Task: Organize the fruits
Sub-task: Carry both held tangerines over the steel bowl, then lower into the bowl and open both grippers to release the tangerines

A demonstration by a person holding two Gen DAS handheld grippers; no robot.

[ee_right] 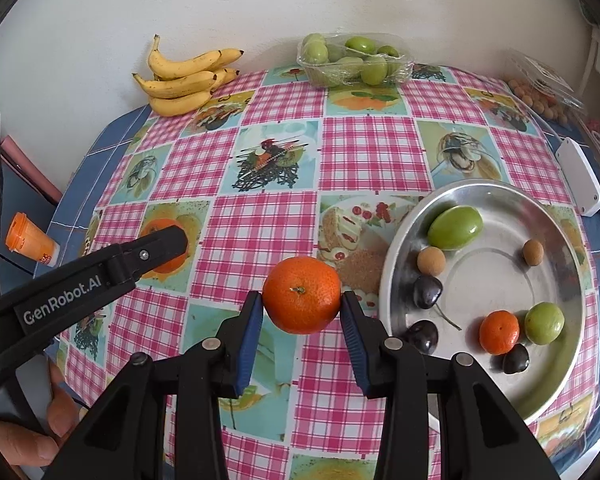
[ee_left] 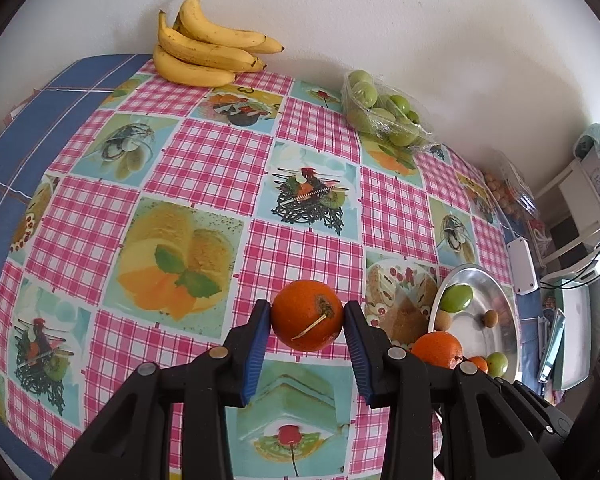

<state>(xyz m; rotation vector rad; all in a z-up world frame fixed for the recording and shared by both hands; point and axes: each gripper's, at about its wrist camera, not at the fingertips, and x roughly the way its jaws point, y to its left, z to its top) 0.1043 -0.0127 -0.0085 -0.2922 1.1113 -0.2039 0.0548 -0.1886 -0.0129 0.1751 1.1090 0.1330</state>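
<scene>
The left gripper (ee_left: 306, 322) is clamped on an orange with a dry stem (ee_left: 307, 315), held above the checked cloth of the bench (ee_left: 204, 168). The right gripper (ee_right: 301, 307) is likewise clamped on a tangerine (ee_right: 302, 295), just left of the metal plate (ee_right: 500, 196). On that plate lie two green fruits, a small orange (ee_right: 499, 332), dark plums and two small brown fruits. Farther back, against the wall, sit a bunch of bananas (ee_right: 182, 78) and a wrapped tray of green fruit (ee_right: 354, 60).
</scene>
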